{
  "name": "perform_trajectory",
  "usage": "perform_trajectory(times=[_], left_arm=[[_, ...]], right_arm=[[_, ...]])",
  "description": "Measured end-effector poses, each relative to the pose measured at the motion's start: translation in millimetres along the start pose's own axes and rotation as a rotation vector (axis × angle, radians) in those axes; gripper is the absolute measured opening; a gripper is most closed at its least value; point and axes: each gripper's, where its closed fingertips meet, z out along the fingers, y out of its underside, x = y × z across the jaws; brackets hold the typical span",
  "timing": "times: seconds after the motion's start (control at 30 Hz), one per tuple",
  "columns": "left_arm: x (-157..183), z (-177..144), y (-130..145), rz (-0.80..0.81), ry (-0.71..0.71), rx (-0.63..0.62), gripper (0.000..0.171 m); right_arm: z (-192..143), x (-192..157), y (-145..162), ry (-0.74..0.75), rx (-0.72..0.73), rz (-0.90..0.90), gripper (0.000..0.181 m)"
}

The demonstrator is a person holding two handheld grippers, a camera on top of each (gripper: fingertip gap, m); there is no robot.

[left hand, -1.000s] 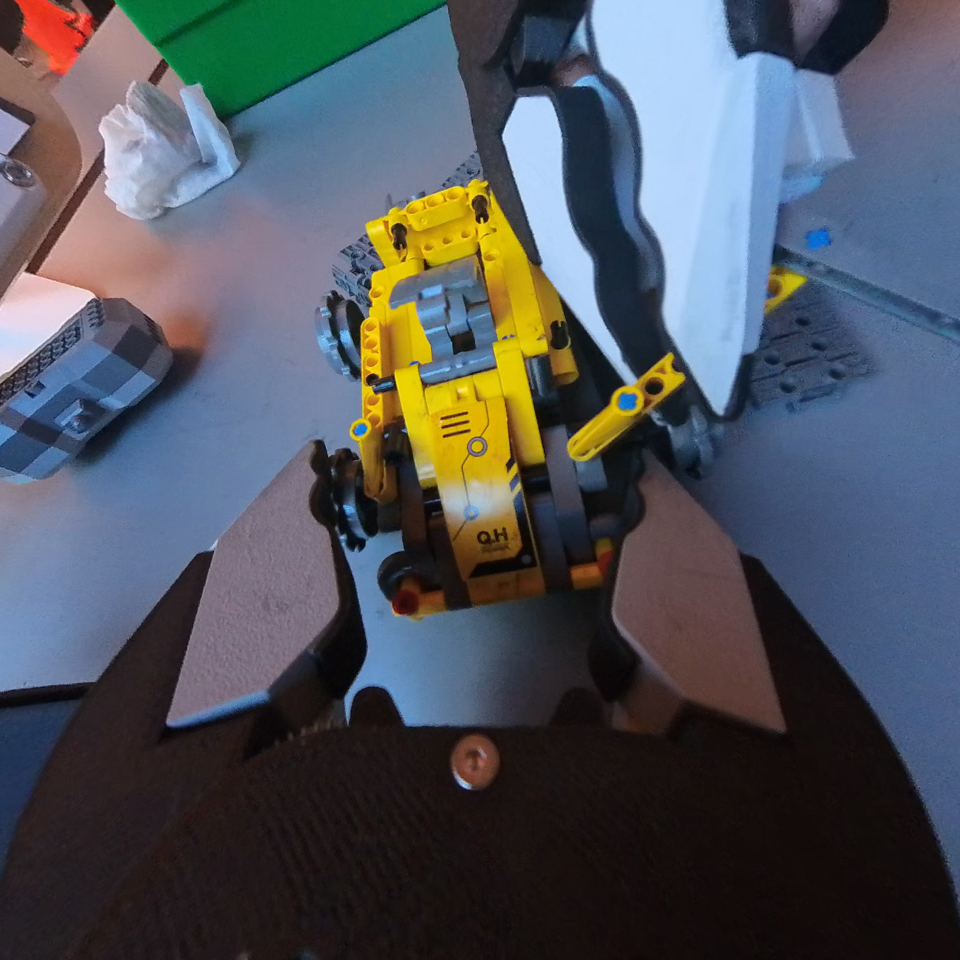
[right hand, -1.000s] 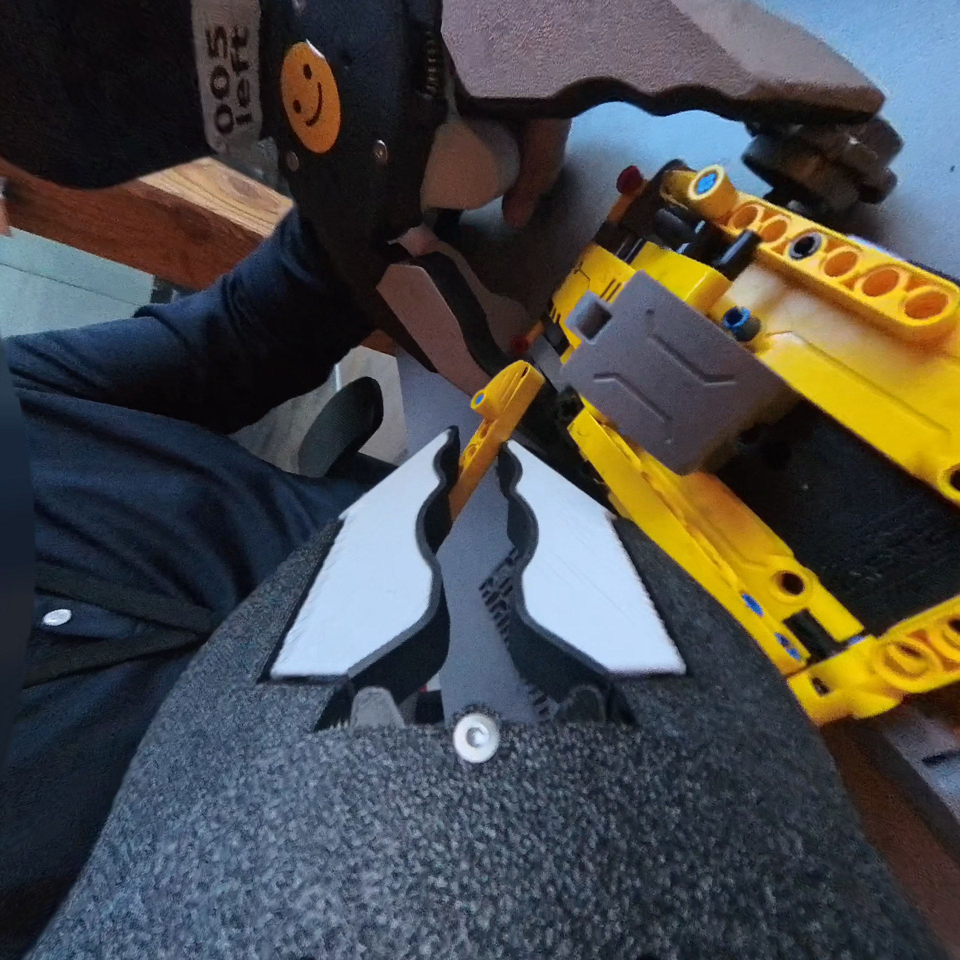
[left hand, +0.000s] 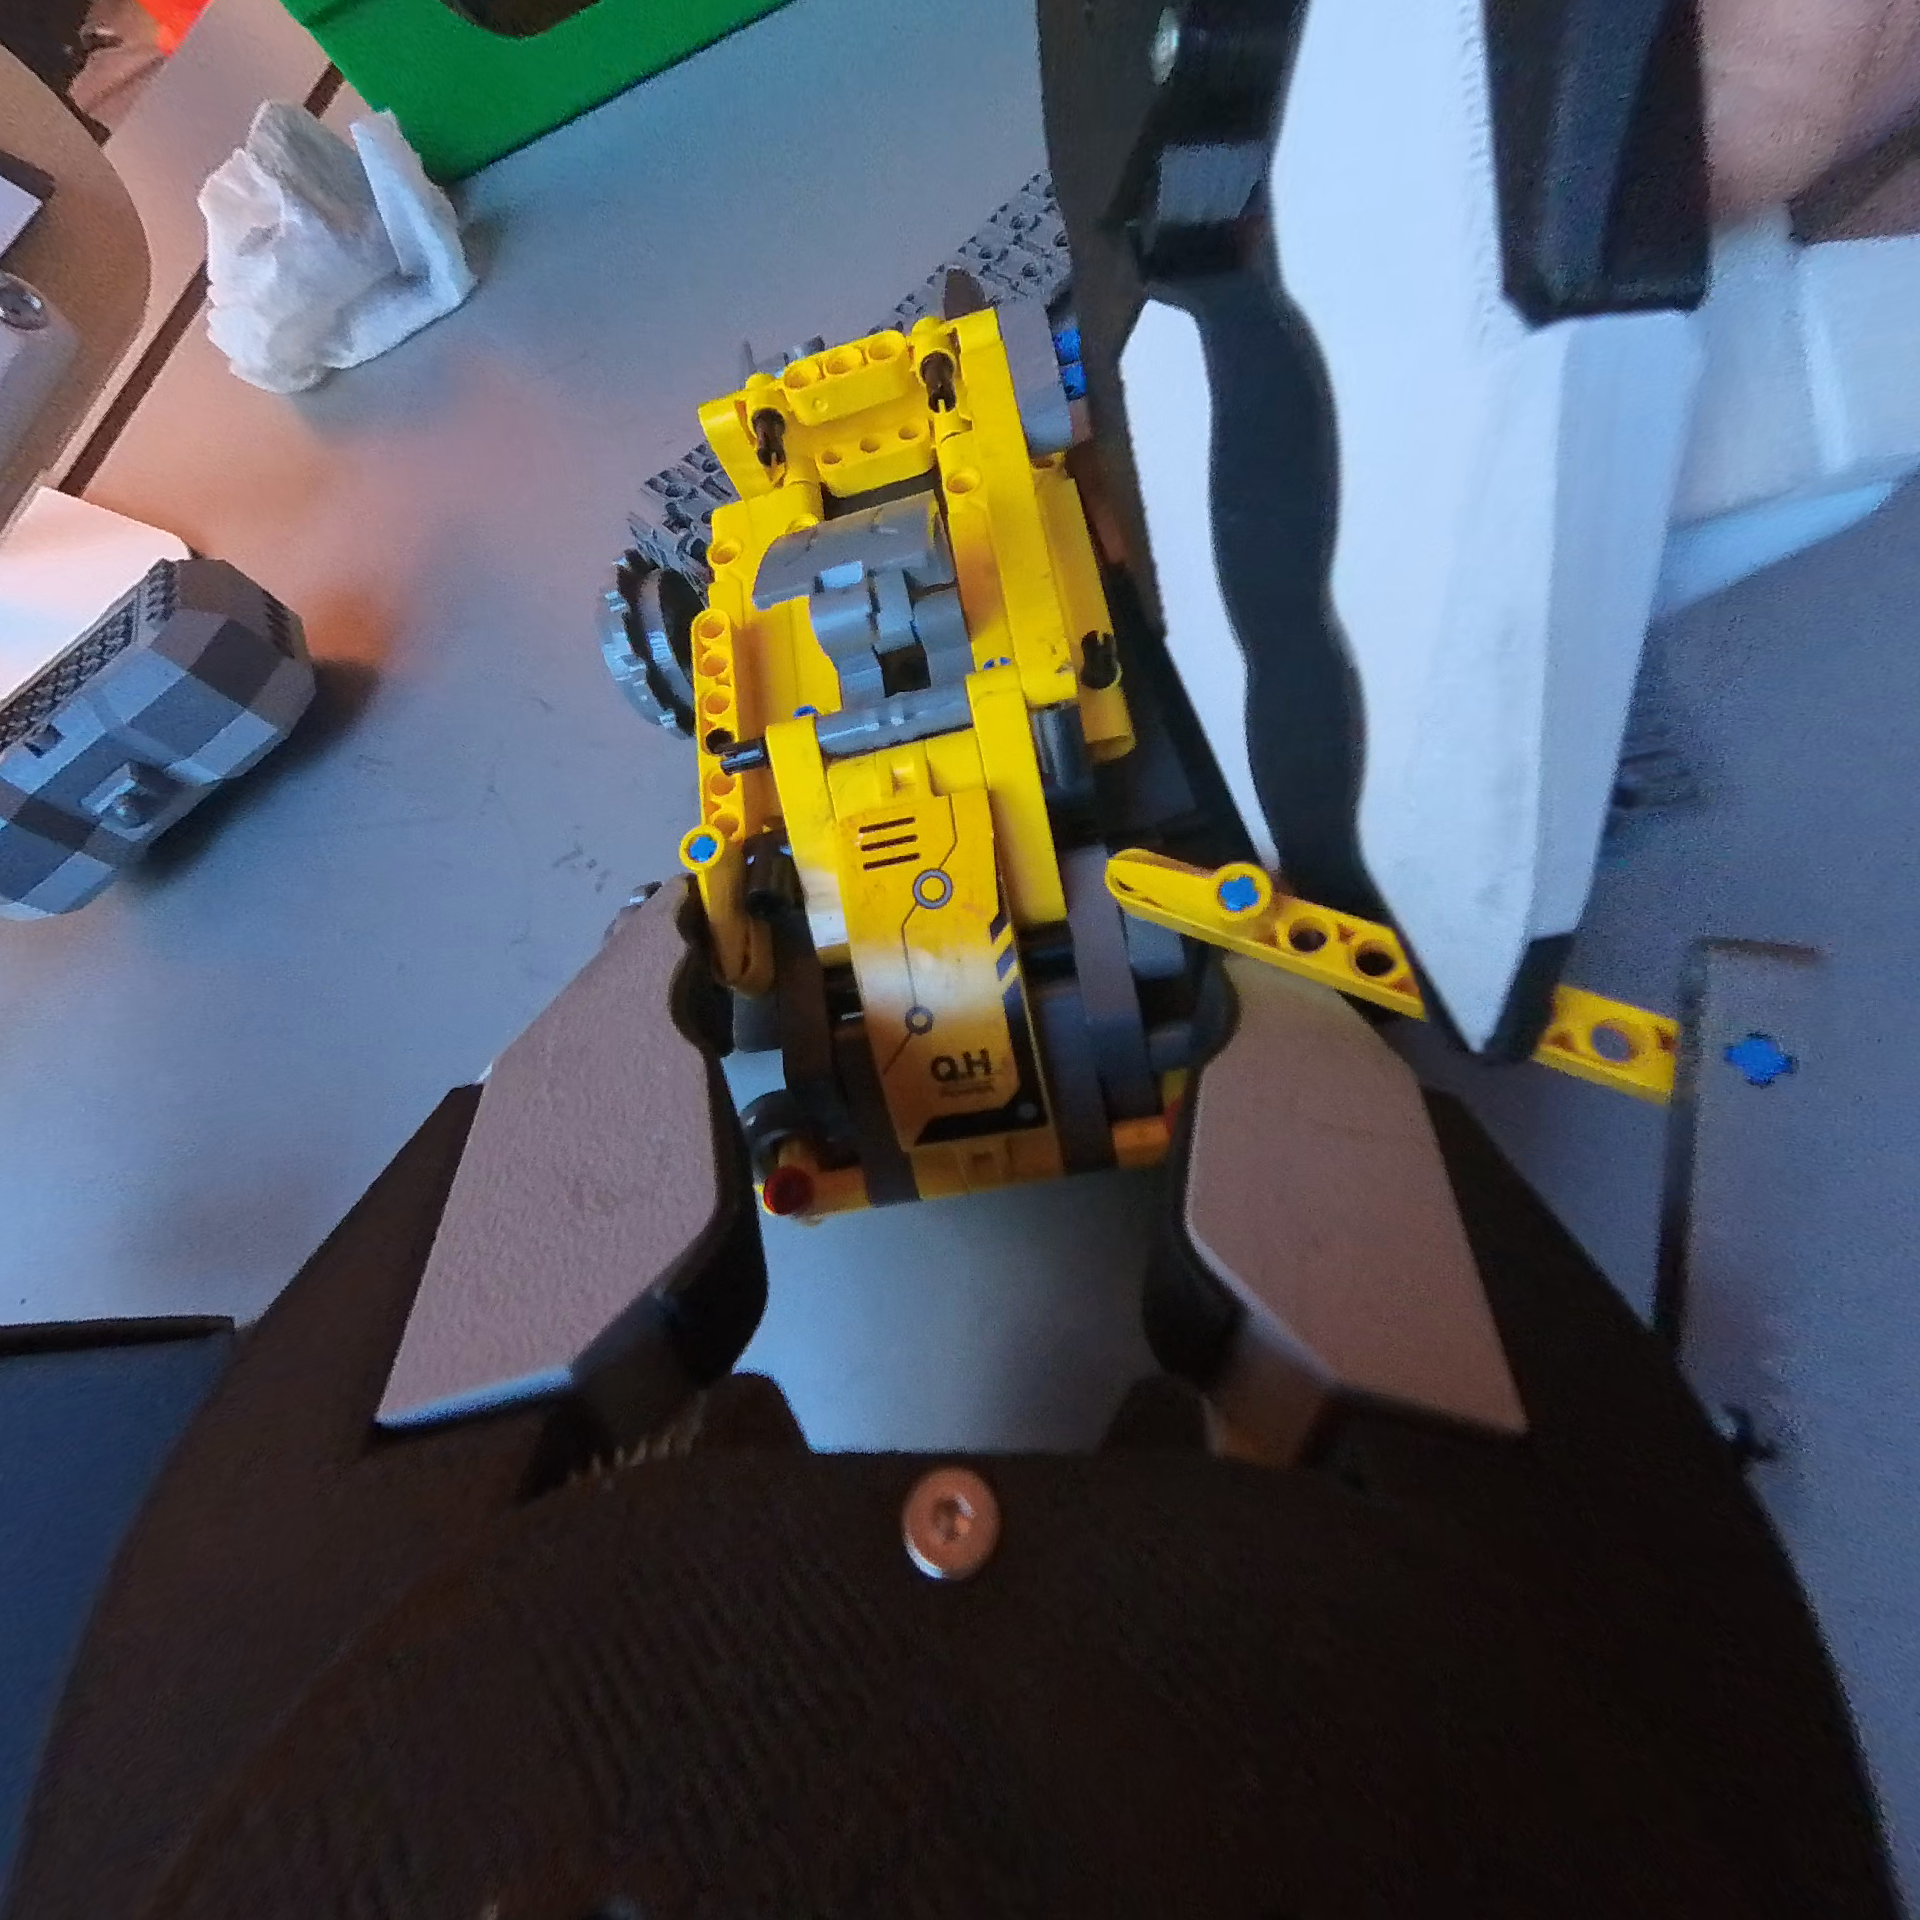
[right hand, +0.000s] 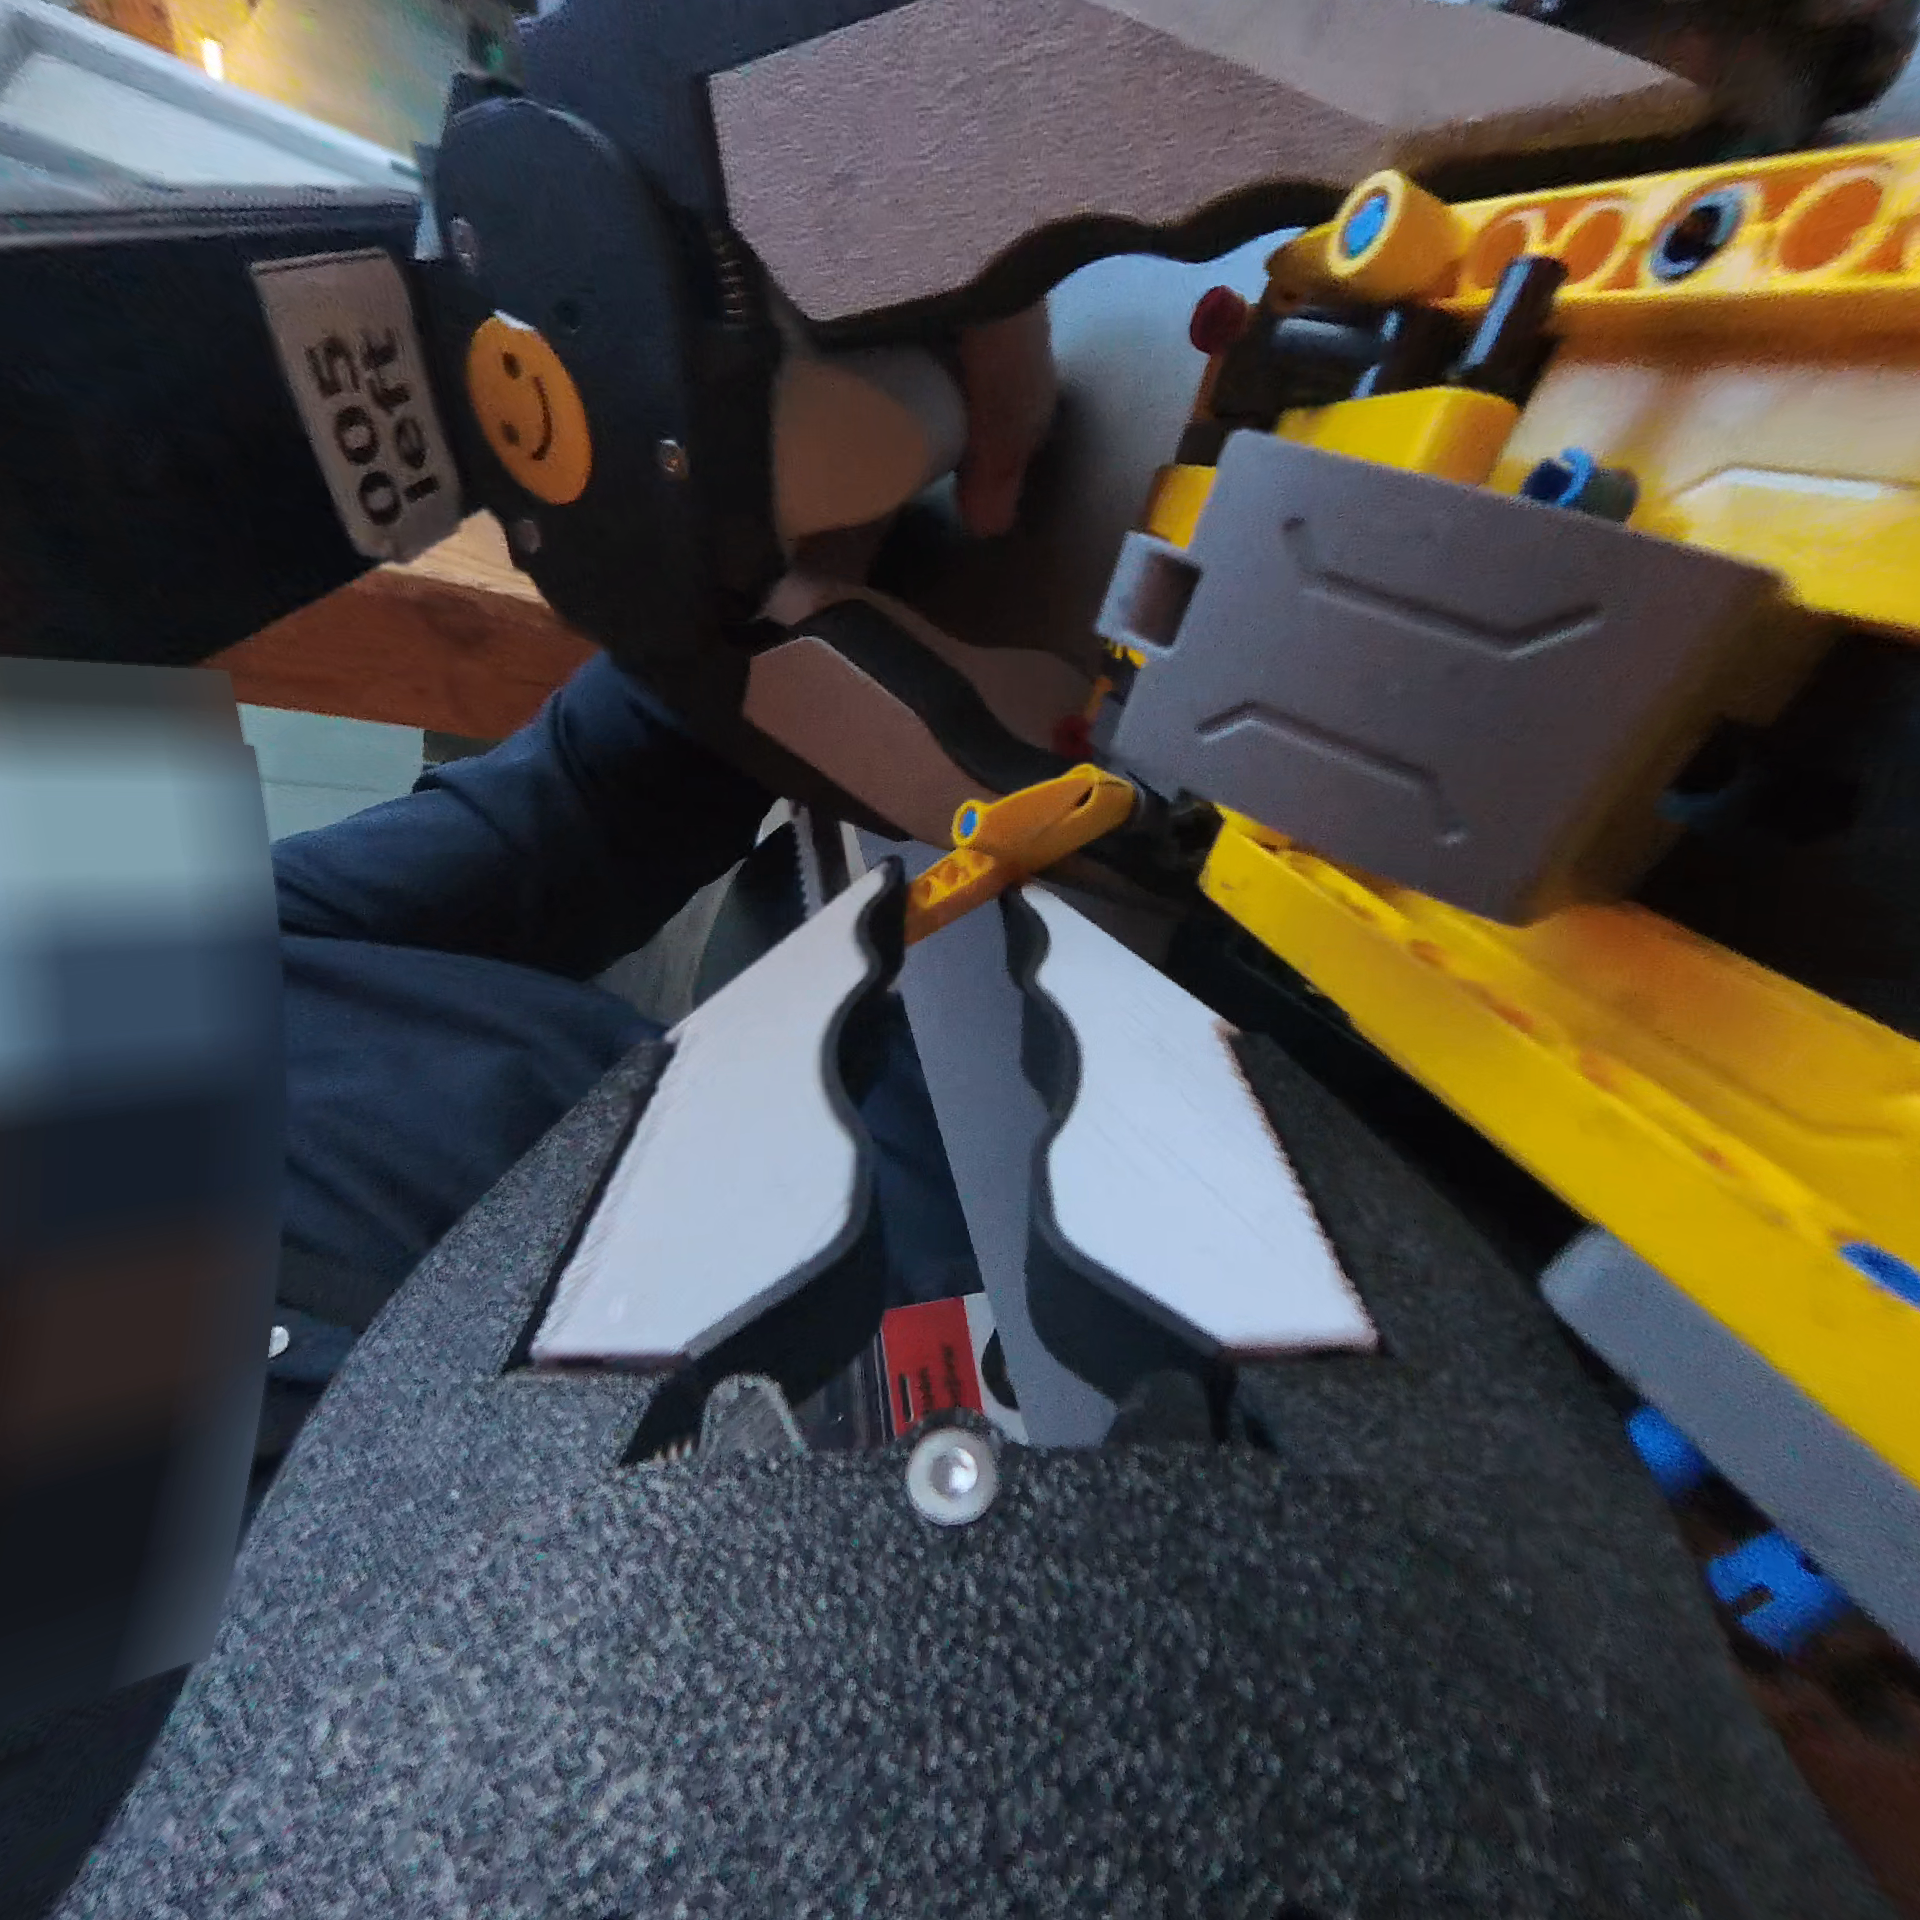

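Hiding the yellow beam's [left hand: 1309, 937] middle, right tool [left hand: 1496, 1029] grips it.

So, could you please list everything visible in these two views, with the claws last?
model: one, yellow and grey brick-built vehicle, table centre, between the left claw's fingers.
beam: one, yellow with holes, sticking out from the model's side, its far end pinched in the right claw.
tissue: one, white, crumpled, far left.
box: one, green, top edge.
grey block: one, grey checked, left edge.
blue bit: one, on the table at right.
table: one, grey.
person: dark sleeve, behind the claws.
left claw: brown fingers, clamped on the model's near end.
right claw: white fingers, shut on the beam.
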Motion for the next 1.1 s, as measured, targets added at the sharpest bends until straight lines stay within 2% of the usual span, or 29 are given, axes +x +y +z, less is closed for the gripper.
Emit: perform_trajectory(times=[0.1,0.2,0.23,0.4,0.47,0.5,0.6,0.67,0.73,0.83,0.9,1.0,1.1], left_arm=[[-1,0,0,-0.009,-0.015,-0.003,0.091],[-2,-1,-2,-0.052,-0.002,0.009,0.09],[-3,-1,-1,-0.064,-0.01,0.005,0.089],[-7,-4,3,-0.097,-0.078,-0.018,0.085],[-7,-4,5,-0.077,-0.09,-0.028,0.085],[-8,-4,6,-0.082,-0.087,-0.026,0.084],[-6,-4,5,-0.08,-0.055,-0.013,0.085],[-7,-4,6,-0.071,-0.065,-0.016,0.085],[-12,-5,7,-0.093,-0.09,-0.021,0.086],[-15,-5,8,-0.084,-0.119,-0.029,0.086],[-23,-7,12,-0.108,-0.153,-0.04,0.086],[-40,-14,22,-0.167,-0.195,-0.05,0.086],[-42,-21,24,-0.219,-0.161,-0.023,0.088]], right_arm=[[-1,2,0,0.014,0.015,0.072,0.015],[-4,-2,-3,-0.079,0.058,0.19,0.018],[-4,0,-5,-0.064,0.066,0.199,0.012],[-2,0,-8,-0.064,0.074,0.252,0.009],[1,-2,-8,-0.065,0.07,0.187,0.007],[4,-8,-8,-0.105,0.085,0.114,0.002],[17,-42,-8,-0.329,0.206,-0.042,0.004],[25,-48,-7,-0.357,0.237,-0.133,0.004],[14,-51,-13,-0.399,0.317,-0.136,0.005],[-34,-77,-21,-0.528,0.462,-0.187,0.005],[-61,-83,-20,-0.41,0.509,-0.32,0.005],[-114,-88,-22,-0.143,0.614,-0.552,0.005],[-167,-78,-23,0.171,0.718,-0.701,0.005]])
